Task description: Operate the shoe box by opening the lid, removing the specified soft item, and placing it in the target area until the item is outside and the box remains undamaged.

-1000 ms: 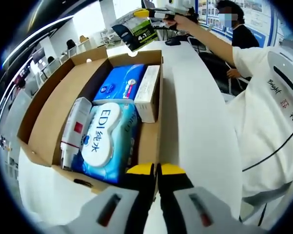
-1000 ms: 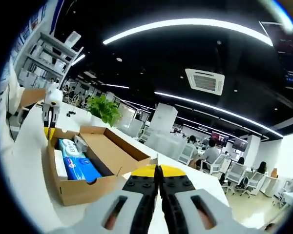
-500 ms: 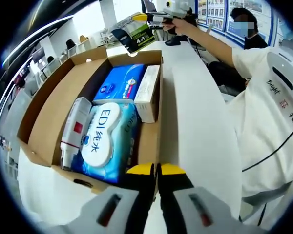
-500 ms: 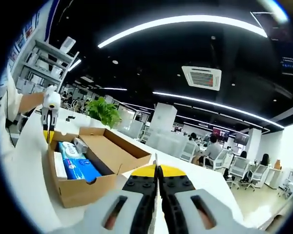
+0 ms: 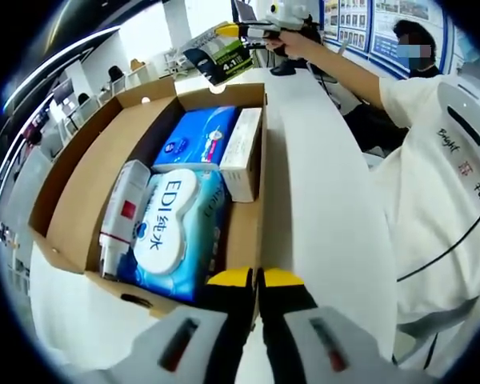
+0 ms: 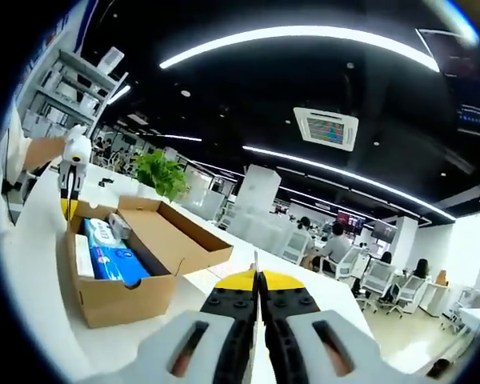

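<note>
The left gripper (image 5: 258,278) is seen with its yellow-tipped jaws pressed together, resting at the near wall of the open shoe box (image 5: 248,232); whether the cardboard edge is pinched between them cannot be told. Just beyond the tips lie a wet-wipes pack (image 5: 172,228), a white tube (image 5: 120,212), a blue pack (image 5: 194,136) and a small white carton (image 5: 242,152).

Well past the far end of the box, the right gripper (image 5: 242,30) is clamped on a soft dark-and-green packet (image 5: 220,56), held in the air above the white table (image 5: 320,192). In the right gripper view its jaws (image 6: 257,280) are closed on a thin edge.

The packet is held by one margin only, so a slip is judged possible. The box wall could be creased if the left gripper is pulled.
</note>
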The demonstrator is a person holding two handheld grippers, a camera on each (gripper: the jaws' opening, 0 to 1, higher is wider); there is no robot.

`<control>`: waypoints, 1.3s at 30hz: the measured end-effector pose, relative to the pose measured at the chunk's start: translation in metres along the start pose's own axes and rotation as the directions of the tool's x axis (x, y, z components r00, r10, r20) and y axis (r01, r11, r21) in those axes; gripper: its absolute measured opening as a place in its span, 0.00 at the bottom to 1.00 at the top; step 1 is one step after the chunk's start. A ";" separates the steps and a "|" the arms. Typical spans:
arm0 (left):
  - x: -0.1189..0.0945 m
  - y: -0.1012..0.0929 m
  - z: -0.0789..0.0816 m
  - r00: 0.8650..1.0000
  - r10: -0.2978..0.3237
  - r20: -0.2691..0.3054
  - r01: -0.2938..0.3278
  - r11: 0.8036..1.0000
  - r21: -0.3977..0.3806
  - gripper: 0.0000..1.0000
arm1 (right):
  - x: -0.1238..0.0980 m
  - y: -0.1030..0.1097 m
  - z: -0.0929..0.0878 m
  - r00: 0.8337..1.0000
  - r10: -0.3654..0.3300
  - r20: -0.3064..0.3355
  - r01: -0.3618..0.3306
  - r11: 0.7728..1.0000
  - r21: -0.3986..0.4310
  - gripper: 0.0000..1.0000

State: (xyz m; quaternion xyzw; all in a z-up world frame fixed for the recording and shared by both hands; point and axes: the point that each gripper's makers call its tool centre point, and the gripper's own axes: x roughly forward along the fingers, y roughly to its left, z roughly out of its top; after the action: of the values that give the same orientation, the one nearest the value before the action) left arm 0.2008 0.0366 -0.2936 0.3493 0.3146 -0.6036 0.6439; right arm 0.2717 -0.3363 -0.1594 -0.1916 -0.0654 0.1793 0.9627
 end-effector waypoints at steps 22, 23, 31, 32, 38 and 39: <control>0.000 0.000 0.000 1.000 -0.005 -0.002 0.005 1.000 -0.005 0.03 | -0.003 0.044 -0.016 0.998 0.067 -0.010 -0.066 0.995 0.080 0.00; 0.000 0.000 0.000 1.000 -0.004 -0.001 0.004 1.000 -0.005 0.03 | -0.003 0.045 -0.018 0.998 0.067 -0.013 -0.066 0.995 0.079 0.00; -0.001 0.000 0.001 1.000 0.002 0.015 -0.002 1.000 -0.009 0.03 | 0.002 0.046 -0.024 0.996 0.084 -0.017 -0.082 0.989 0.123 0.00; -0.001 0.000 0.001 1.000 0.001 0.017 -0.001 1.000 -0.010 0.03 | 0.003 0.047 -0.026 0.996 0.083 -0.019 -0.080 0.989 0.127 0.00; -0.001 0.000 0.001 1.000 -0.001 0.021 0.001 1.000 -0.009 0.03 | 0.006 0.054 -0.037 0.994 0.102 -0.040 -0.094 0.981 0.170 0.00; -0.001 0.000 0.001 1.000 -0.001 0.021 0.001 1.000 -0.010 0.03 | 0.006 0.055 -0.037 0.994 0.104 -0.040 -0.095 0.980 0.177 0.00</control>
State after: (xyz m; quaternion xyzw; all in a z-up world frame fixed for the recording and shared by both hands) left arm 0.2005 0.0362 -0.2919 0.3396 0.3111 -0.6061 0.6485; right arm 0.2670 -0.2998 -0.2149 -0.1138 -0.0158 0.2276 0.9669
